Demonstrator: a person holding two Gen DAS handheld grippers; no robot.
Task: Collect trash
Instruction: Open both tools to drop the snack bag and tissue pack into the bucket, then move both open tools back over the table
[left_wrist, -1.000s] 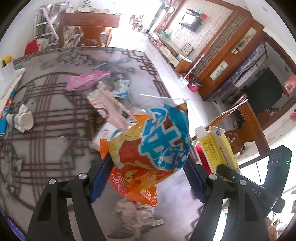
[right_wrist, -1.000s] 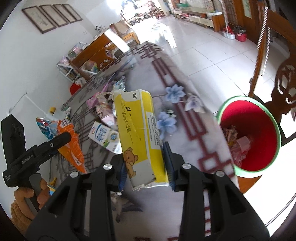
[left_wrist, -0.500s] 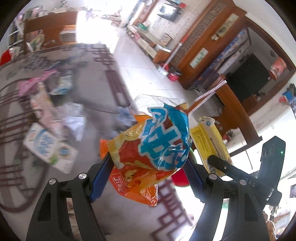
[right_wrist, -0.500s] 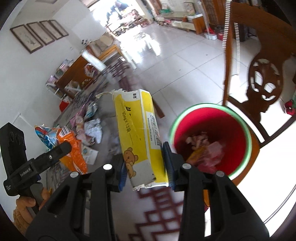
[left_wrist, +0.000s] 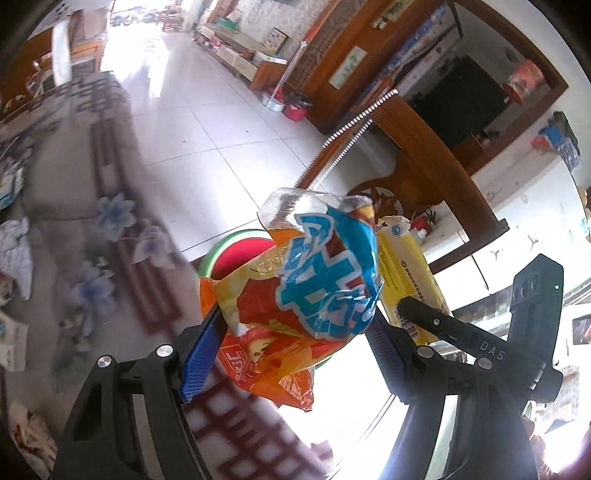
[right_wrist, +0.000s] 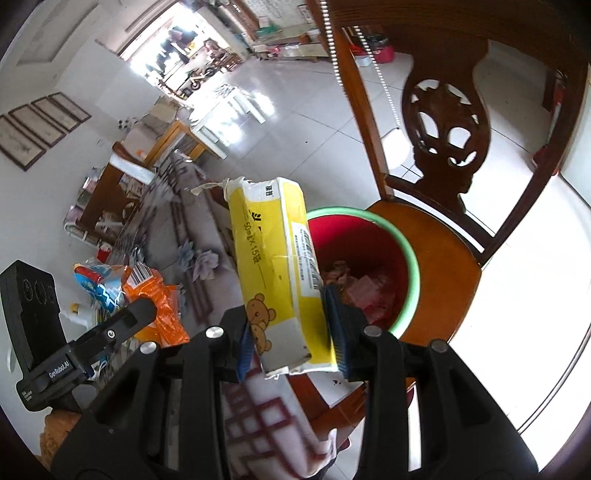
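Observation:
My left gripper (left_wrist: 295, 332) is shut on an orange and blue snack bag (left_wrist: 295, 295), held over the table's edge in front of the red bin (left_wrist: 236, 254) with a green rim. My right gripper (right_wrist: 291, 336) is shut on a yellow carton with a bear print (right_wrist: 277, 269), held beside and partly over the same red bin (right_wrist: 369, 266), which stands on a wooden chair seat and holds some wrappers. The carton also shows in the left wrist view (left_wrist: 406, 273), and the snack bag shows in the right wrist view (right_wrist: 147, 291).
The patterned table (left_wrist: 92, 221) lies to the left with loose wrappers (left_wrist: 14, 251) near its far side. A carved wooden chair (right_wrist: 447, 147) stands behind the bin. White tiled floor (left_wrist: 192, 122) stretches beyond the table's edge.
Both grippers have swung right, away from the table's middle toward its edge. The red bin now sits closer, directly beyond both held items.

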